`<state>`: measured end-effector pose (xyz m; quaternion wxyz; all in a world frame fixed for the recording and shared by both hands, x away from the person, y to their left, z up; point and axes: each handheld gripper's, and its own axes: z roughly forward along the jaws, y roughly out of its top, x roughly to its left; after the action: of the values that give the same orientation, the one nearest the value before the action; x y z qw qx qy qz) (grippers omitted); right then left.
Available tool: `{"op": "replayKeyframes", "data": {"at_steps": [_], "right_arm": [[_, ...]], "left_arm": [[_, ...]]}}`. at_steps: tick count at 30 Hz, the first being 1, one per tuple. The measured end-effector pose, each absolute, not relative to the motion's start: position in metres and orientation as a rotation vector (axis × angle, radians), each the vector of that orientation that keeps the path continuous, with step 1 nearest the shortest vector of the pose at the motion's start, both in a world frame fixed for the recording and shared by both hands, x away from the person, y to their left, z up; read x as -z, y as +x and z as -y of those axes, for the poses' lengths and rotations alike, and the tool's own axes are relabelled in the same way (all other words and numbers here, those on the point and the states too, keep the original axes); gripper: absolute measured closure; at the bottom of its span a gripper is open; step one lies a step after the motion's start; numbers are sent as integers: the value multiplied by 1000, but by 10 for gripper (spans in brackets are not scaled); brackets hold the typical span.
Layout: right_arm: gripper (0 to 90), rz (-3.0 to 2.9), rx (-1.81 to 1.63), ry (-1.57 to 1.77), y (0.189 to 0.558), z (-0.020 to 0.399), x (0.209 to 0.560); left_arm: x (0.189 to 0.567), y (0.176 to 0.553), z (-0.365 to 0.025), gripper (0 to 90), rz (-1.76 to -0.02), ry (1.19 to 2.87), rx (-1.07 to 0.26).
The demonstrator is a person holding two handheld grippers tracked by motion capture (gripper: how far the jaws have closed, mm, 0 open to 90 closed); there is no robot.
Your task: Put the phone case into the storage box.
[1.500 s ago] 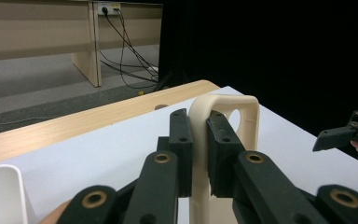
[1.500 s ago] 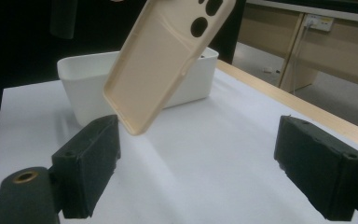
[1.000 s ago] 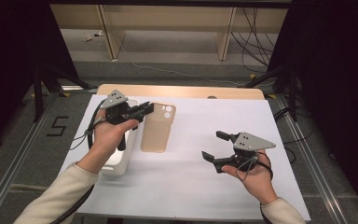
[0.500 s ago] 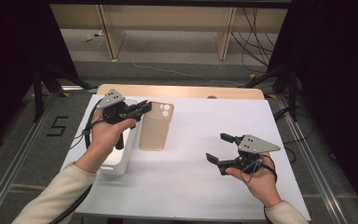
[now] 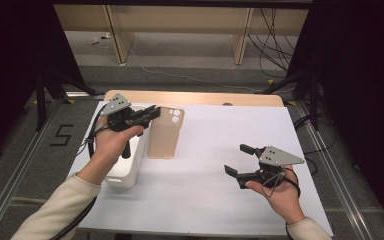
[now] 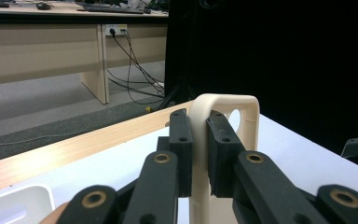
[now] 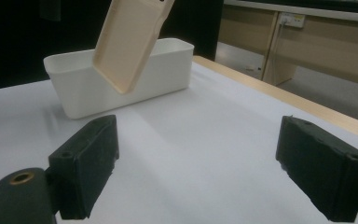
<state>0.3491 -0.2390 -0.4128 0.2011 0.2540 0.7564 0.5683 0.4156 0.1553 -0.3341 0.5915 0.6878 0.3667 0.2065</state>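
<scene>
A beige phone case (image 5: 162,135) hangs above the white table sheet, just right of a white bin (image 5: 122,172). My left gripper (image 5: 152,112) is shut on the case's upper edge, near the camera cut-out. In the left gripper view the black pads (image 6: 182,140) press on the case's rim (image 6: 223,99) from both sides. My right gripper (image 5: 236,160) is held low over the sheet at the right, open with nothing between its jaws. The right gripper (image 7: 196,158) faces the tilted case (image 7: 130,42) and the bin (image 7: 121,88) across bare sheet.
The white sheet (image 5: 220,130) covers a wooden table whose far edge (image 5: 195,97) shows as a tan strip. Dark stands and cables stand on the floor beyond. A person's forearms come in from the near edge.
My right gripper has drifted slightly to the right and toward the near edge. The left gripper and the phone case have kept still.
</scene>
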Motion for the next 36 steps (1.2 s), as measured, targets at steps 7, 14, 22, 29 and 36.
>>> {"op": "replayKeyframes", "data": {"at_steps": [7, 14, 22, 29, 36], "right_arm": [[144, -2114, -1612, 742, 348, 241, 416], [144, -2098, -1601, 716, 349, 242, 416], [144, -2119, -1581, 725, 348, 243, 416], [144, -2108, -1581, 730, 347, 244, 418], [143, -2107, -1585, 729, 347, 245, 419]], "left_arm": [[333, 415, -160, 819, -852, 1595, -493], [331, 416, -163, 818, -842, 1592, -510], [329, 417, -165, 818, -839, 1585, -513], [327, 417, -167, 818, -834, 1585, -530], [323, 417, -170, 818, -825, 1580, -544]]}}
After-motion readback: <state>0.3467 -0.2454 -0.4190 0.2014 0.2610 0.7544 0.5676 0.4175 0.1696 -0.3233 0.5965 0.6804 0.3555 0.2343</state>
